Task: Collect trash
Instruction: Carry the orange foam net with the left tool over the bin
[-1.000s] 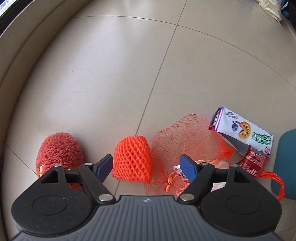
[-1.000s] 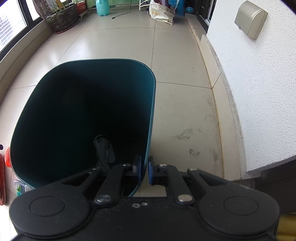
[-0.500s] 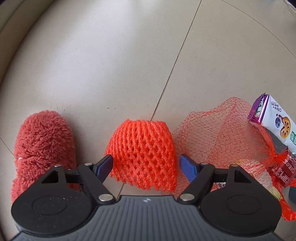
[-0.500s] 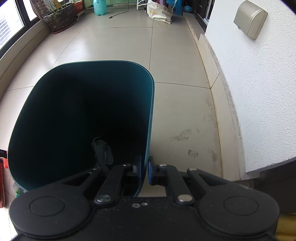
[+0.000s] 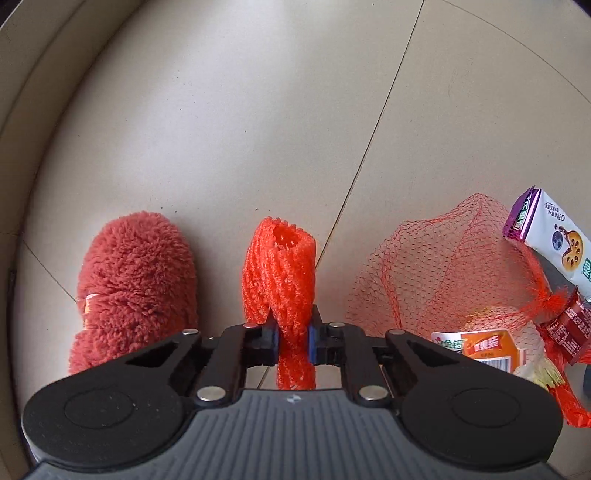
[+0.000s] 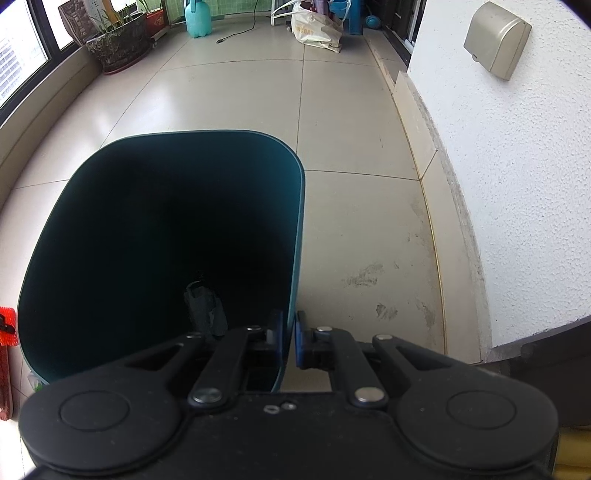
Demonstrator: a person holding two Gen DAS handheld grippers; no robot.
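Note:
An orange foam fruit net (image 5: 280, 280) lies on the tiled floor, squeezed into a narrow roll. My left gripper (image 5: 291, 339) points down at it, its jaws closing, and both blue pads press its near end. To the right lie a red mesh bag (image 5: 443, 280) with packaging inside and a white and purple drink carton (image 5: 546, 236). My right gripper (image 6: 290, 339) is shut on the near rim of a dark teal trash bin (image 6: 295, 229). A small dark item (image 6: 205, 306) lies inside the bin.
A fluffy red slipper (image 5: 136, 280) sits left of the foam net. A raised ledge (image 5: 33, 110) curves along the left. In the right wrist view a white wall (image 6: 517, 184) stands to the right; a plant pot (image 6: 118, 48), a teal jug (image 6: 197, 18) and a bag (image 6: 314, 29) are far off.
My left gripper came down over the orange foam net and its jaws went from wide apart to pinching it into a roll. The right gripper and the bin stayed put.

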